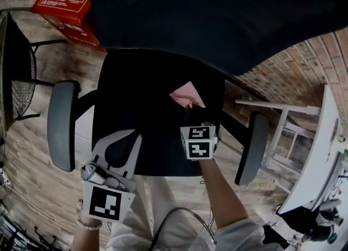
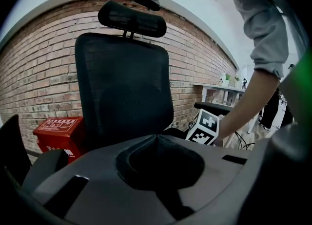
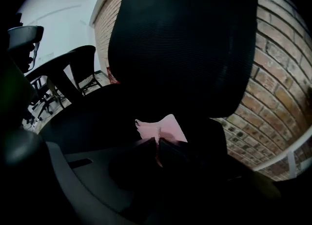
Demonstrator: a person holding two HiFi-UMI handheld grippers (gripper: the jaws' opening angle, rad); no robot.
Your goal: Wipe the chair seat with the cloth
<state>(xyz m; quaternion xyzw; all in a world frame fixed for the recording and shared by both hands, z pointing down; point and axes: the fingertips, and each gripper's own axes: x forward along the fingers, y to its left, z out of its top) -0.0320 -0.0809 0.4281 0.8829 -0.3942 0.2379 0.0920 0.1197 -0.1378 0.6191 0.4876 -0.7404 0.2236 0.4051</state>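
A black office chair fills the head view, its seat [image 1: 141, 98] below the mesh backrest [image 1: 217, 11]. A pink cloth [image 1: 187, 95] lies crumpled on the right half of the seat, and my right gripper [image 1: 192, 112] is shut on its near edge. In the right gripper view the cloth [image 3: 165, 125] pokes out past the closed right gripper [image 3: 157, 142], with the seat [image 3: 92, 114] around it. My left gripper [image 1: 118, 136] hovers over the seat's front left edge, shut with nothing in it. In its own view the left gripper [image 2: 156, 137] faces the backrest [image 2: 122, 87].
Grey armrests flank the seat, left [image 1: 61, 124] and right [image 1: 252, 148]. A red box [image 1: 65, 0] stands on the wooden floor behind the chair, by a brick wall. Another dark chair [image 1: 16, 70] is at the far left, and white furniture [image 1: 321, 152] at the right.
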